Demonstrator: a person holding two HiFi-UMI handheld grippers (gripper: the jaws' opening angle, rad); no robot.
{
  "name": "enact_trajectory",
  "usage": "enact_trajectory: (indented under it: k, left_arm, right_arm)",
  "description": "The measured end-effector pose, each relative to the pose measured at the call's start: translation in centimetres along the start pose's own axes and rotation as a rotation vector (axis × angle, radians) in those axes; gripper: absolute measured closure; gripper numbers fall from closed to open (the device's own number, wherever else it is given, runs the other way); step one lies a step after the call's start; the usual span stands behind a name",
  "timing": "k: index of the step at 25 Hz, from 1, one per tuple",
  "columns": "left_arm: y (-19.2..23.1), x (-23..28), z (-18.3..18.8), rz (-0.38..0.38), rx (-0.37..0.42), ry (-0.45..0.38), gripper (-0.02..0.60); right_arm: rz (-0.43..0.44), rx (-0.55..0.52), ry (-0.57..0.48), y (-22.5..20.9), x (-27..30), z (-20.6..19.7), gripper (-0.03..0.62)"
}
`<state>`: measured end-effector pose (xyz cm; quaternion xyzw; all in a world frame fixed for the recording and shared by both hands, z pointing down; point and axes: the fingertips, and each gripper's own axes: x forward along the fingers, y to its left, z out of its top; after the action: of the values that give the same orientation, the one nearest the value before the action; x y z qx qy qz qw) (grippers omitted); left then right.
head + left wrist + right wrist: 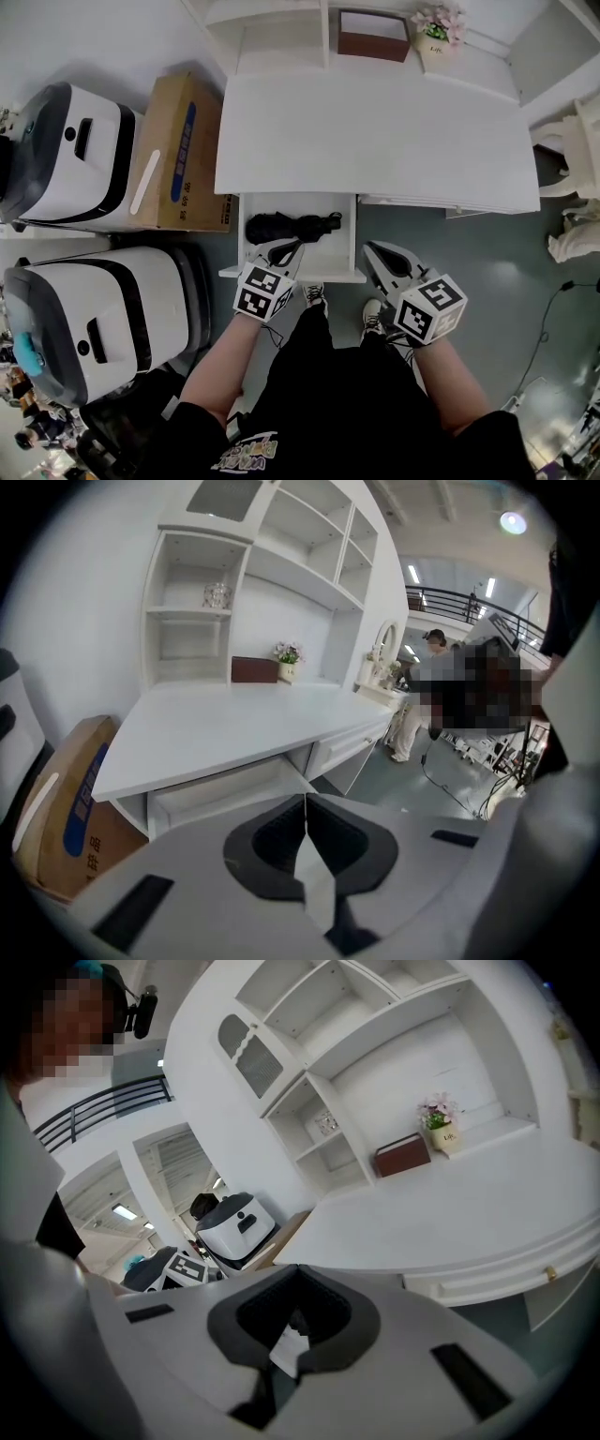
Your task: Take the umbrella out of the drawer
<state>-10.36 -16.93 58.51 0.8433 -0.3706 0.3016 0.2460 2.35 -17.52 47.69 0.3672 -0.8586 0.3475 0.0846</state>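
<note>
A black folded umbrella (292, 226) lies in the open white drawer (251, 267) under the left part of the white desk (375, 141). My left gripper (289, 247) is shut and empty, its tips over the drawer's front part, just short of the umbrella. My right gripper (372, 249) is shut and empty too, hanging over the floor just right of the drawer. In the left gripper view the closed left gripper (306, 801) points at the drawer (216, 794); the umbrella is hidden there. The right gripper view shows the closed right gripper (298, 1267) below the desk (450, 1213).
A cardboard box (183, 155) leans left of the desk, beside two white machines (70, 155) (94, 319). A brown box (373, 36) and a flower pot (439, 28) sit on the desk's back shelf. A white chair (572, 178) stands at the right. My feet (314, 295) are before the drawer.
</note>
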Motion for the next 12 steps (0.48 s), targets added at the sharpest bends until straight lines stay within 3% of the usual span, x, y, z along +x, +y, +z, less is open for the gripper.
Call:
enact_trajectory:
  k: [9, 12]
  left_arm:
    - [2.7, 3.4, -3.1, -0.038, 0.173, 0.138, 0.569]
    - [3.4, 4.7, -4.4, -0.06, 0.258, 0.202, 0.494]
  right_arm:
    - [-0.055, 0.061, -0.001, -0.9, 1.7, -1.0, 0.592]
    - [-0.069, 0.073, -0.003, -1.0, 2.3, -1.0, 0.592]
